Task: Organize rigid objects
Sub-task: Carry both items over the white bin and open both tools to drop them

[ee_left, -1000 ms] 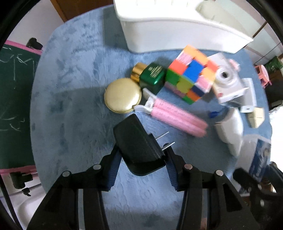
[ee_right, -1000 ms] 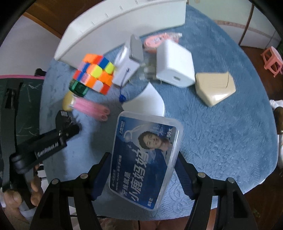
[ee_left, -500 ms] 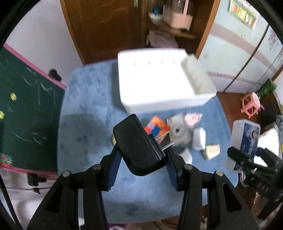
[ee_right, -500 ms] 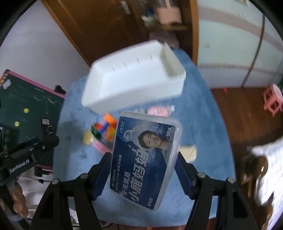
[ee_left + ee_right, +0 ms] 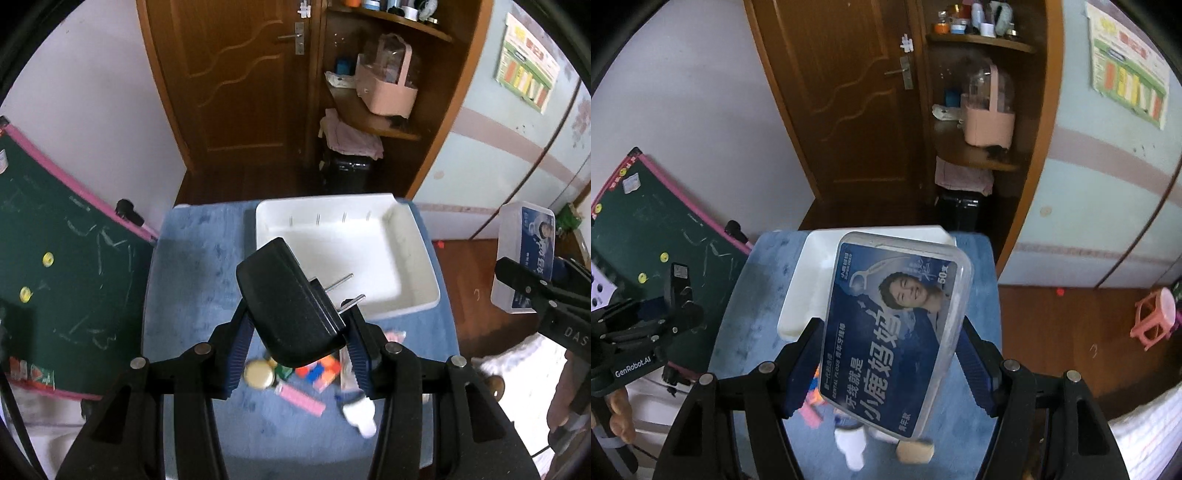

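My left gripper is shut on a black plug adapter with two metal prongs, held high above the blue table. My right gripper is shut on a clear dental floss box with a blue label, also held high; it also shows at the right of the left wrist view. An empty white bin stands at the table's far side. Below lie a gold compact, a colourful cube, a pink roller and a white piece.
A green chalkboard leans left of the table. A wooden door and a corner shelf with a pink basket stand behind. A pink stool is on the floor at the right. A beige piece lies near the table's front.
Both grippers have risen well above the table with their objects still held. The bin and loose items now look smaller and lower in both views.
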The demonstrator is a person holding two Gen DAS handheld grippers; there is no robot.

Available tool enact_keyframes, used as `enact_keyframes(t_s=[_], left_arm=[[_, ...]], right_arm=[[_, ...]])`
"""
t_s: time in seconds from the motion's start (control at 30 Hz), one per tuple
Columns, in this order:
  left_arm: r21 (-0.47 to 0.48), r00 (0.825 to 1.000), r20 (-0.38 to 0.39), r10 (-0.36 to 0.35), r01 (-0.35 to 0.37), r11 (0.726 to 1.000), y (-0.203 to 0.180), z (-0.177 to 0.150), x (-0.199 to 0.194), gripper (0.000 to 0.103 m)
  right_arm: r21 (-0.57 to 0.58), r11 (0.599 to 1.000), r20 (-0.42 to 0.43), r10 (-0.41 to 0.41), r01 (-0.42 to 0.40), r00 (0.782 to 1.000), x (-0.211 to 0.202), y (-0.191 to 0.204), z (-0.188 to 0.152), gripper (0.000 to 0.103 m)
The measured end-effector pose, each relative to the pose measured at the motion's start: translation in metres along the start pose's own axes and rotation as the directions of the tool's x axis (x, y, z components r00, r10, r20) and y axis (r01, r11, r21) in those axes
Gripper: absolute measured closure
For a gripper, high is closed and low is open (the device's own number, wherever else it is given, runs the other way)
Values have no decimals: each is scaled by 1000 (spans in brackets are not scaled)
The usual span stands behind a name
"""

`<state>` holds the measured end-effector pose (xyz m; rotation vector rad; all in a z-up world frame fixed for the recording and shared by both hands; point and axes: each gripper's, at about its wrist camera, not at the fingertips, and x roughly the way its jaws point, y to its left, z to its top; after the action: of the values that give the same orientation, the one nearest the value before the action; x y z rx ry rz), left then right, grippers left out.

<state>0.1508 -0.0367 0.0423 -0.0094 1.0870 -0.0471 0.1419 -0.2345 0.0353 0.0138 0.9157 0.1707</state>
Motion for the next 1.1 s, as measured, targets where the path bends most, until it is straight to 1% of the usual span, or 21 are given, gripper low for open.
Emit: enact_keyframes(t_s=[0.03,0.1,0.13,0.17,0.2,0.23,0.27,0.4,0.43,0.57,0.63,0.73,0.8,0.87,0.93,0.97,1.0,1.03,1.07,1.1], left_arm=[[-1,1000,-4,-7,7,1000,0,11,13,52],[-1,1000,-19,-8,8,1000,0,24,35,52],[-2,999,-32,-13,13,1000,0,31,50,52],[-1,998,-53,-19,19,1000,-1,38,73,52],[0,998,-65,-21,21,1000,-1,41,85,52],[4,997,-78,-18,19,1000,-3,45,104,52],[7,995,-99,-17,18,1000,-4,49,128,52],[10,983,-181,-21,23,1000,-9,51,201,52],[22,981,-196,-14,19,1000,-11,50,217,52],[83,973,-228,30,-12,997,-21,44,268,52],[99,969,-245,34,-10,995,-24,39,286,52],[104,963,-266,37,-10,995,-24,33,305,51],[100,959,-281,44,-17,995,-24,29,316,51],[94,952,-301,51,-24,995,-23,26,323,50],[78,946,-320,54,-30,996,-20,25,327,49],[68,945,-322,48,-27,997,-18,25,327,39],[61,945,-325,38,-20,998,-17,26,326,27],[52,944,-329,8,10,999,-18,28,324,26],[52,945,-328,-5,23,998,-18,30,320,23],[55,948,-320,-7,26,998,-19,31,315,22]], right_arm=[[-8,1000,-6,-10,10,1000,10,-1,14,33],[-20,999,-14,-34,34,999,25,-3,27,33],[-29,998,-28,-59,58,998,42,-4,35,33],[-26,997,-42,-75,74,996,54,-6,40,33],[-21,996,-61,-83,82,995,66,-9,41,33],[-15,996,-95,-89,88,991,88,-12,42,33],[-12,996,-118,-94,93,989,103,-15,41,33],[-2,993,-227,-118,121,967,174,-25,27,33],[8,992,-269,-118,124,956,198,-28,22,33],[37,991,-368,-102,125,924,256,-30,2,33],[36,991,-408,-105,131,907,281,-31,-8,33],[41,990,-453,-102,135,886,307,-30,-16,32],[-7,987,-446,-148,161,883,314,-24,-17,32],[-40,990,-458,-142,139,878,323,-15,-19,32],[-58,987,-463,-159,149,872,330,-10,-21,32],[-69,986,-458,-168,153,873,330,-8,-21,32],[-87,983,-452,-181,159,873,332,-6,-22,32],[-94,982,-450,-187,162,873,333,-5,-20,32],[-98,982,-446,-189,162,875,332,-4,-21,32],[-95,983,-444,-186,160,876,331,-4,-21,32]])
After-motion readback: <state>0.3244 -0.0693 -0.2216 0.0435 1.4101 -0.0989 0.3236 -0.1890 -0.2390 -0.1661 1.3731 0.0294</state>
